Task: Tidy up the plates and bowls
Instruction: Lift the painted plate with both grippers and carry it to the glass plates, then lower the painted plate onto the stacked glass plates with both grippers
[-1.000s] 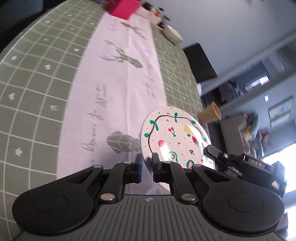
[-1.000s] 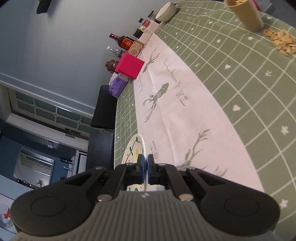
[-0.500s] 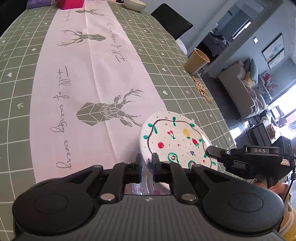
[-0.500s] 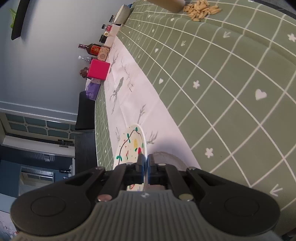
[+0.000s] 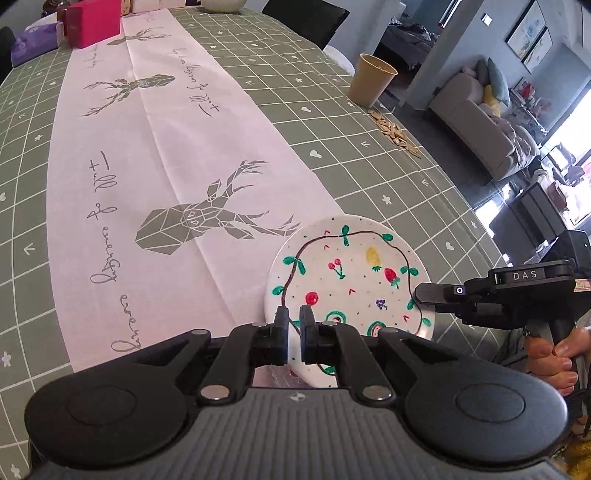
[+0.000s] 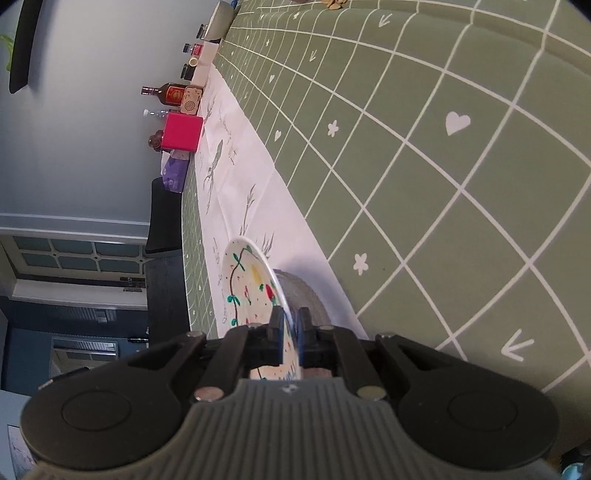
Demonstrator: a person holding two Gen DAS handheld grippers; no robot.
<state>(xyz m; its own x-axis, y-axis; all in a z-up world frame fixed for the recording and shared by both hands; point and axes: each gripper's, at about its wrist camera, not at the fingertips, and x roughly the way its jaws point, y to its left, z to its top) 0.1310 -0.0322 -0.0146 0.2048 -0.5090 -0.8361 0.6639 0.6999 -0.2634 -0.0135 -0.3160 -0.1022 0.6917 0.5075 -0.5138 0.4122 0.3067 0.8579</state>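
Painted plate (image 5: 347,280) pinched at opposite rims by my left gripper (image 5: 293,328) and right gripper (image 5: 419,293); uneven lowering beside the deer runner (image 5: 192,221) could chip it.

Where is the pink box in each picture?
Left wrist view: the pink box sits at the top left, at the far end of the table.
Right wrist view: the box is left of centre in the upper half, with bottles beside it.
Shared landmark: the painted plate, low in both views, with both grippers shut on its rim.

green checked table (image 5: 332,122), white runner (image 5: 155,147)
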